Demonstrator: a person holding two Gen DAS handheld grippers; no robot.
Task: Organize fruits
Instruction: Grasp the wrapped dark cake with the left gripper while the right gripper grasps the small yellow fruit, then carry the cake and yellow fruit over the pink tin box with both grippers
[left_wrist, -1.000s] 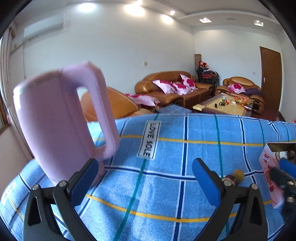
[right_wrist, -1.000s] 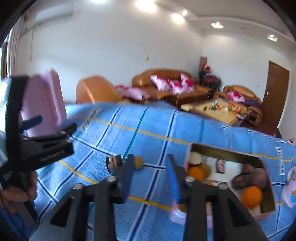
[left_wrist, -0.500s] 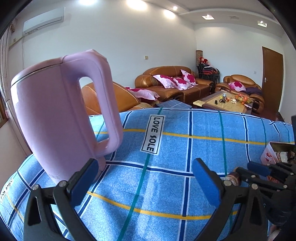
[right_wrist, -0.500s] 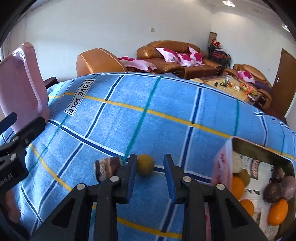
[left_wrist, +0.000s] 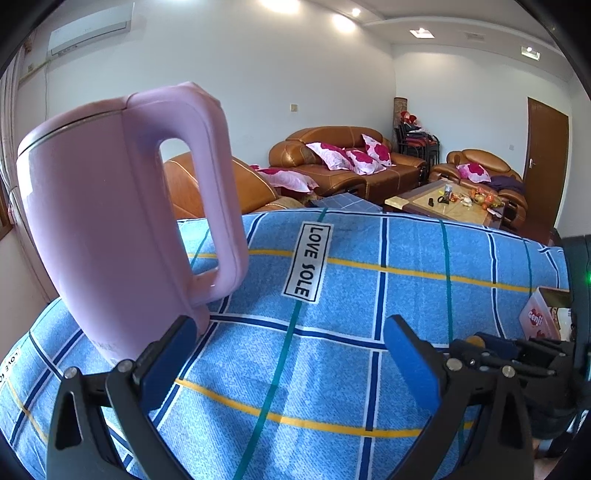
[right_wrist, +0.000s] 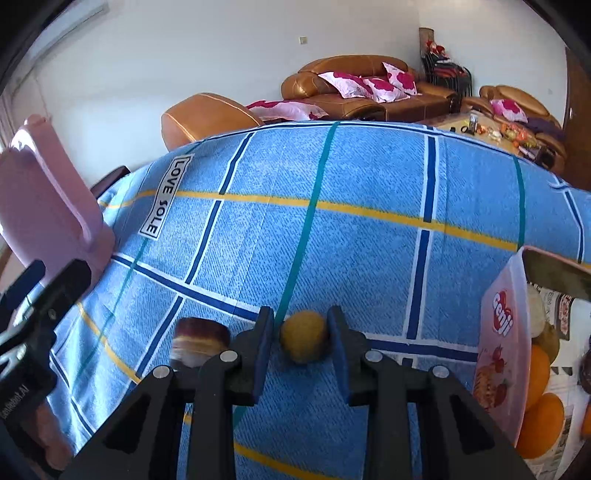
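A small yellow fruit (right_wrist: 303, 341) lies on the blue checked cloth (right_wrist: 369, 240). My right gripper (right_wrist: 301, 332) points down at it, its jaws narrowly apart and the fruit between the tips. A thin gap shows beside the left pad, so the pads do not press on it. A brown and purple fruit piece (right_wrist: 199, 341) lies just left of the left finger. The pink box (right_wrist: 502, 350) at the right holds oranges (right_wrist: 543, 424) and other fruits. My left gripper (left_wrist: 288, 354) hangs wide open over bare cloth with nothing between its fingers.
A tall pink kettle (left_wrist: 110, 229) stands on the cloth, close against my left gripper's left finger. The right gripper's black body (left_wrist: 517, 362) shows low at the right, in front of the pink box (left_wrist: 535, 321). Brown sofas (left_wrist: 343, 162) and a coffee table stand beyond the table.
My right gripper has come down and forward over the cloth, and the yellow fruit now sits between its tips. Its jaw gap is unchanged. The left gripper has stayed almost still.
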